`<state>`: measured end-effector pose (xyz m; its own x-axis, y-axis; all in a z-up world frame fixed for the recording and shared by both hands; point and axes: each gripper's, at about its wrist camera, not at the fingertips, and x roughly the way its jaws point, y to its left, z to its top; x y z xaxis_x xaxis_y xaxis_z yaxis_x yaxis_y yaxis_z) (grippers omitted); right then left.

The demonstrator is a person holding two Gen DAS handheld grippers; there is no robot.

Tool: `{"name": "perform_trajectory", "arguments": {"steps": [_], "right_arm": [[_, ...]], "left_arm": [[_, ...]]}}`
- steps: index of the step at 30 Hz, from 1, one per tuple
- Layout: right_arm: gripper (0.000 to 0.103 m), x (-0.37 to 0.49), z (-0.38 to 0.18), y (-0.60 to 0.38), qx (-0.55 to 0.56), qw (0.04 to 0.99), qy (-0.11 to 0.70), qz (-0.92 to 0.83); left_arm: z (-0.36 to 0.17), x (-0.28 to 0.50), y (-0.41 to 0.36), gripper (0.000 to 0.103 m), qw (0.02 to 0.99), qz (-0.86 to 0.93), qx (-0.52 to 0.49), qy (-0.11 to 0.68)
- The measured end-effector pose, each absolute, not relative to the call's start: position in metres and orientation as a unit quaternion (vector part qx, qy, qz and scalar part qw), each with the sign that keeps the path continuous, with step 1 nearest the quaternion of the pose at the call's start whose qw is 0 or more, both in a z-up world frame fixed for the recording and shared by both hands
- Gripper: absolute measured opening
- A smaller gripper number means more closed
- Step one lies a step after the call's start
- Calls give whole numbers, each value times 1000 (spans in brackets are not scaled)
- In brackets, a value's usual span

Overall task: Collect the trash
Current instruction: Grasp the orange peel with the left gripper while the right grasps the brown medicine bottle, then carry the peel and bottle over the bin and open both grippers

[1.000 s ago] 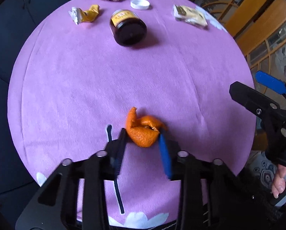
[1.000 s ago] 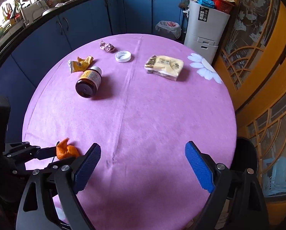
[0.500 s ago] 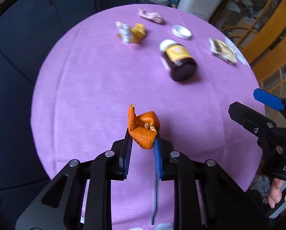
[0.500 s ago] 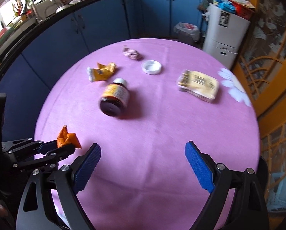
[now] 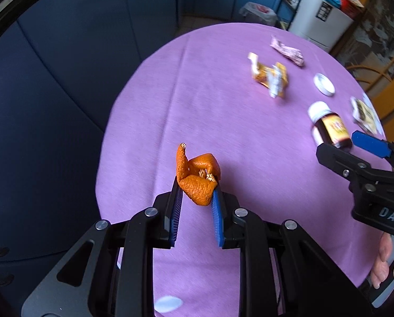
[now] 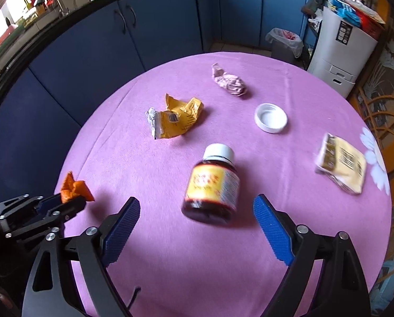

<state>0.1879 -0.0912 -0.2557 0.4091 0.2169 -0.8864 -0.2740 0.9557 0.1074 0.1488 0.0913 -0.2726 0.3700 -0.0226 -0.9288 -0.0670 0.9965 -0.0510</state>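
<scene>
- The left gripper (image 5: 197, 192) has its fingers (image 5: 176, 206) clamped on a curled piece of orange peel (image 5: 197, 182), held clear above the worktop (image 5: 210, 111), which is round and covered with a purple cloth.
- In the right wrist view the same peel (image 6: 74, 187) shows at about 9 o'clock, over the worktop's near left rim, sticking out past the left gripper (image 6: 65, 203).
- The right gripper (image 6: 197, 227) has its blue-padded fingers (image 6: 123, 227) wide apart; they have just been narrowing a little, and nothing is pressed between them.
- A dark brown bottle (image 6: 212, 185) with a white cap and a yellow label lies on its side on the cloth just beyond the gap between the right fingers, cap toward 12 o'clock.
- A crumpled yellow wrapper (image 6: 174, 119) lies at about 11 o'clock from the bottle, well apart from it.
- A crumpled pink wrapper (image 6: 229, 80) lies near the far rim at 12 o'clock.
- A white lid (image 6: 270, 117), open side up, sits at about 1 o'clock from the bottle.
- A pale yellow packet (image 6: 340, 163) lies at 3 o'clock near the right rim.
- In the left wrist view the right gripper (image 5: 355, 150) enters from 3 o'clock, with part of a person's hand (image 5: 387, 261) below it.
</scene>
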Motion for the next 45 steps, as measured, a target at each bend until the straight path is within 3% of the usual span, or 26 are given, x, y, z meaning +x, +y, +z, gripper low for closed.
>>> {"name": "perform_trajectory", "arguments": {"steps": [2, 4, 20, 45], "right_arm": [[68, 191, -260, -87, -39, 839, 525, 136], [47, 194, -265, -85, -50, 837, 531, 124], [44, 153, -233, -144, -25, 870, 485, 82], [44, 63, -227, -405, 133, 882, 444, -85]], "left_arm": [[-275, 152, 93, 22, 825, 16, -43, 563], [-278, 156, 95, 22, 824, 20, -42, 564], [-258, 152, 34, 22, 836, -15, 0, 549], [-231, 138, -255, 22, 829, -164, 169, 507]]}}
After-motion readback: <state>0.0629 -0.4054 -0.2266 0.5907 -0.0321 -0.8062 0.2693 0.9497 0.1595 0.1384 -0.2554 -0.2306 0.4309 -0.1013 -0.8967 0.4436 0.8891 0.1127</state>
